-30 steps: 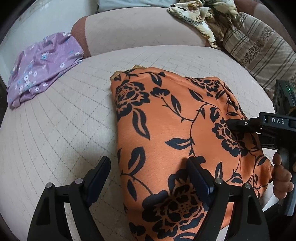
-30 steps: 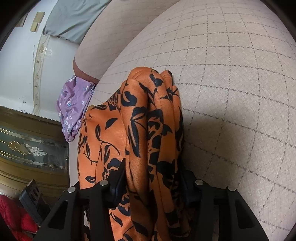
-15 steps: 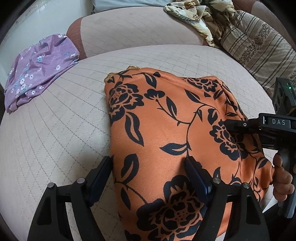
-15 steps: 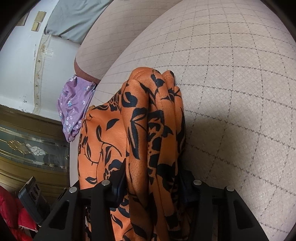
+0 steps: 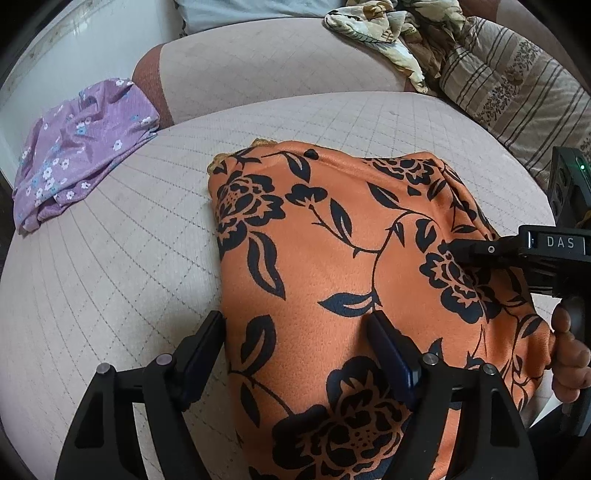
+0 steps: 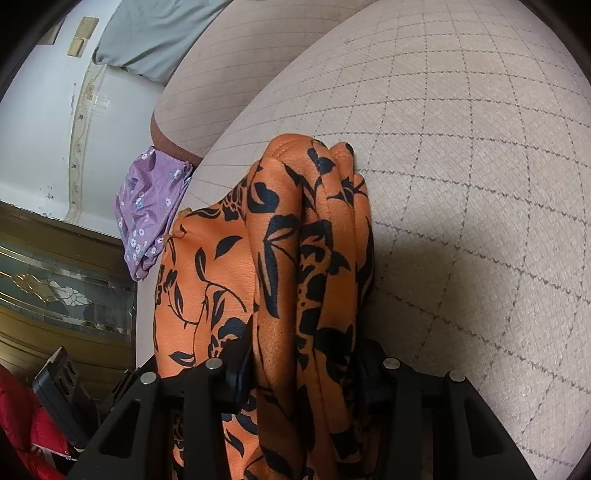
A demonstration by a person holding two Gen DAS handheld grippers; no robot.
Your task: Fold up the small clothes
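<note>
An orange garment with black flowers [image 5: 351, 266] lies folded on the beige quilted cushion [image 5: 110, 258]. My left gripper [image 5: 295, 343] is open at the garment's near left edge, with one finger on the cushion beside the cloth and the other resting on top of it. My right gripper [image 6: 303, 358] is shut on the bunched right edge of the orange garment [image 6: 306, 258]. The right gripper also shows in the left wrist view [image 5: 480, 251], at the garment's right side.
A folded purple floral garment [image 5: 77, 155] lies at the cushion's far left edge, also in the right wrist view [image 6: 147, 214]. A crumpled cream patterned cloth [image 5: 388, 33] and a striped pillow [image 5: 517, 88] sit at the back right. The sofa back [image 5: 277, 59] rises behind.
The left gripper has slid right so its left finger now touches the garment's edge. The right gripper keeps its hold on the bunched edge.
</note>
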